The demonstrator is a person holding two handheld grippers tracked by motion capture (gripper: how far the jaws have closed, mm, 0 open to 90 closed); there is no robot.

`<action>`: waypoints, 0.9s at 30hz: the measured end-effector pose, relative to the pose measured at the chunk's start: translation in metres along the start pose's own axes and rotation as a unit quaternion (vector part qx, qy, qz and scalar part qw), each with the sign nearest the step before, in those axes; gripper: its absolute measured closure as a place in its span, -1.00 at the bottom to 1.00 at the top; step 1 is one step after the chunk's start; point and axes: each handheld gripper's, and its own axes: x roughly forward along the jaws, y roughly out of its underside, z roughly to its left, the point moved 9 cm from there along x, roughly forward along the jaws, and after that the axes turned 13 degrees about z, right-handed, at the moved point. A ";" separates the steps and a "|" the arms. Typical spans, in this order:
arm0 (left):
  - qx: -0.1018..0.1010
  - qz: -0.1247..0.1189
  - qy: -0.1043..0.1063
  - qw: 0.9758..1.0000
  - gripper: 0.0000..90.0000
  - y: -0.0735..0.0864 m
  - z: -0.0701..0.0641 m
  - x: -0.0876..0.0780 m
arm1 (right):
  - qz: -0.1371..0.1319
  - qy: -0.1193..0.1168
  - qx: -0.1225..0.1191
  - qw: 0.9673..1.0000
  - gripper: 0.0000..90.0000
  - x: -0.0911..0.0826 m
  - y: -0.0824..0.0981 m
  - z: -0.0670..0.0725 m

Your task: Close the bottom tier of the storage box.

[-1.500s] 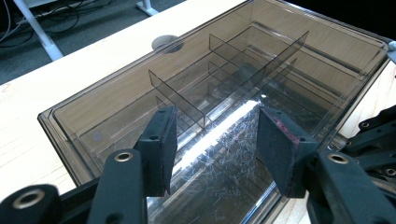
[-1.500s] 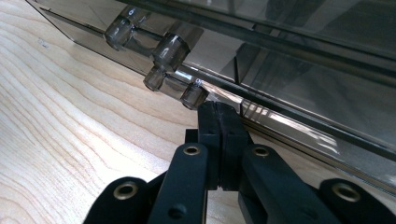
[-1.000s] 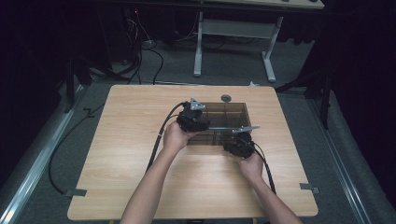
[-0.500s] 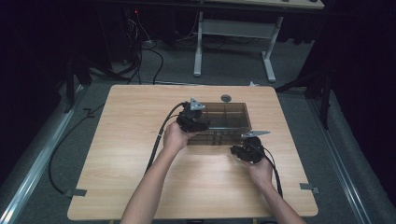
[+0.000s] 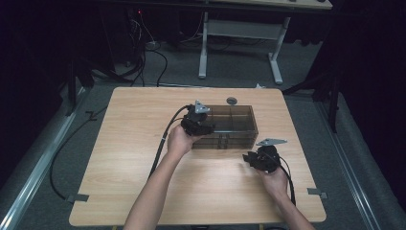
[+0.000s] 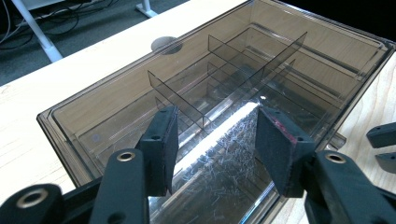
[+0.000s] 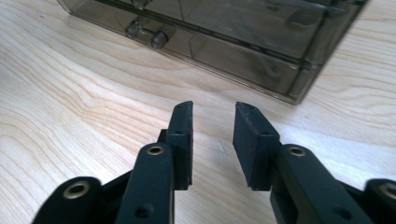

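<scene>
High view: the box (image 5: 233, 125) lies long side across the surface (image 5: 124, 143). Left gripper (image 5: 195, 125) rests at its left end; right gripper (image 5: 254, 159) sits near its front right corner.
Left gripper view: fingers (image 6: 161, 140) part open over the box (image 6: 224, 70), holding nothing I can see.
Right gripper view: fingers (image 7: 184, 135) have just been opening, nothing between; box (image 7: 243, 42) ahead, apart.

Left forearm (image 5: 153, 191) enters from the bottom edge and runs up and slightly right, hand (image 5: 178, 142) wrapped around the rear of the left gripper (image 5: 195, 125), which points forward with its grey plate uppermost. Its 2 jaws stand parted, pads (image 6: 161, 147) facing each other. Right hand (image 5: 275, 179) sits lower and to the right, well apart from the left, carrying the right gripper (image 7: 212, 140). Its jaws have just been opening, with nothing between them
</scene>
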 end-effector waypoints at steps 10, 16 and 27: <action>0.000 -0.001 0.000 1.000 0.11 0.000 0.000 0.000 | -0.011 0.012 0.014 1.000 0.34 -0.008 0.018 -0.014; 0.000 -0.001 0.000 1.000 0.11 0.000 0.000 0.000 | -0.013 0.035 0.015 0.999 0.32 -0.009 0.030 -0.022; 0.002 -0.002 0.001 1.000 0.11 0.000 0.000 0.000 | -0.029 0.058 0.023 0.998 0.23 -0.012 0.045 -0.034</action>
